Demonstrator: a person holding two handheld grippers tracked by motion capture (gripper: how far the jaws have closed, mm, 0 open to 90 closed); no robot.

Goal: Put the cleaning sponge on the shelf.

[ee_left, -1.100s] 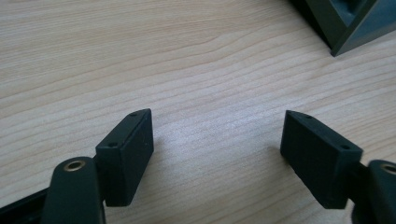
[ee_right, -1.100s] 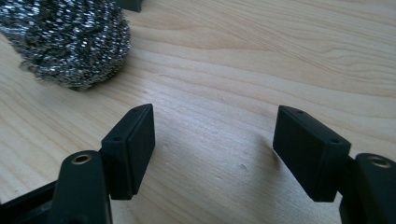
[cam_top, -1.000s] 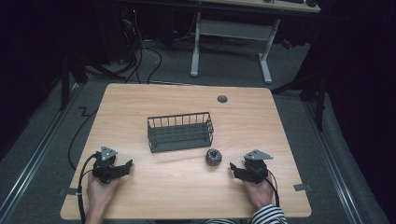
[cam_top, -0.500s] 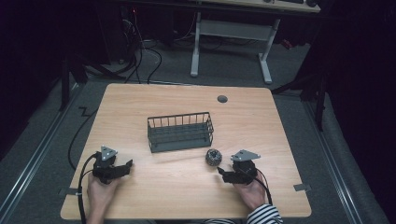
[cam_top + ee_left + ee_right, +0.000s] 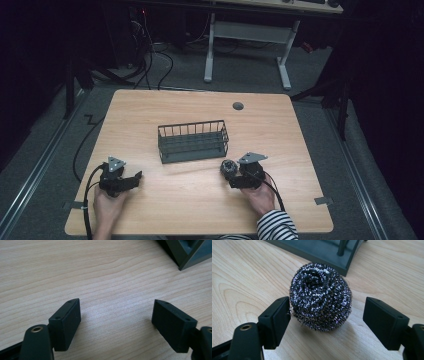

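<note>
Steel wool, wound into a round scouring ball (image 5: pixel 320 296), is the item in hand. It sits on the wooden table (image 5: pixel 300 135), just off the near right corner of the dark wire basket (image 5: pixel 193 141), and in the right gripper view it lies between the two black jaws of the right gripper (image 5: pixel 325 320).

Right gripper: the jaws have just been opening, with the scourer between them. The left pad appears to touch the coils at the ball's flank, though contact is hard to confirm at that edge; the right pad stands clearly apart from it. No squeeze is visible, so the ball is judged not held.

Left gripper (image 5: pixel 116 320): jaws spread wide over bare table, nothing between them, one corner of the basket at the upper right of its view. In the high view it rests near the table's front left, well apart from the scourer.

Handling assessment:
- Weight: judged very light; it could shift or roll if nudged by one pad alone.
- Stiffness: springy and compressible; it should give under pressure and recover.
- Surface: rough, looped wire; slipping is unlikely, but strands may snag on pad edges or basket wires.
- Fragility: low; hard crushing would only deform it.

Recommended hold: across the widest part of the ball, pads on opposite flanks at mid-height, closing until the coils compress slightly.
</note>
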